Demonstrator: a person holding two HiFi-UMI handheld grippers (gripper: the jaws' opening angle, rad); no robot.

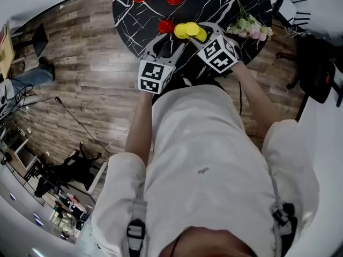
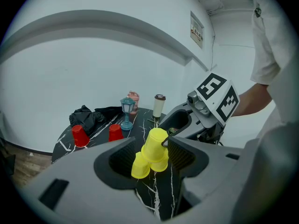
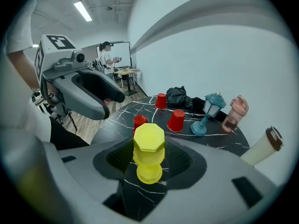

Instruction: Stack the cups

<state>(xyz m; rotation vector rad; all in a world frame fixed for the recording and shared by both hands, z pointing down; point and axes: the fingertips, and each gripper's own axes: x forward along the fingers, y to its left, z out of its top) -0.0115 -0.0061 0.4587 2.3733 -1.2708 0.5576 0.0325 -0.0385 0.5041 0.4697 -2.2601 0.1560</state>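
Three yellow cups stand upside down near the front edge of the black marble table (image 1: pixel 134 20). Two form the base (image 2: pixel 140 167) and a third yellow cup (image 2: pixel 156 141) rests on top of them. In the head view the yellow cups (image 1: pixel 188 31) show as a tight cluster. My left gripper (image 2: pixel 152 155) is open, its jaws either side of the pile with gaps. My right gripper (image 3: pixel 149 160) is open too, and the top yellow cup (image 3: pixel 148 141) stands between its jaws untouched. The left gripper (image 1: pixel 172 40) and right gripper (image 1: pixel 202 32) flank the cluster. Three red cups (image 3: pixel 176 120) stand upside down farther back.
At the table's far side stand a teal lantern (image 3: pixel 208 113), a pink bottle (image 3: pixel 235 113), a white lidded coffee cup (image 3: pixel 261 150) and a black cloth (image 3: pixel 180 96). Flowers (image 1: pixel 249 25) lie at the table's right edge. Around the table is wooden floor (image 1: pixel 91 74).
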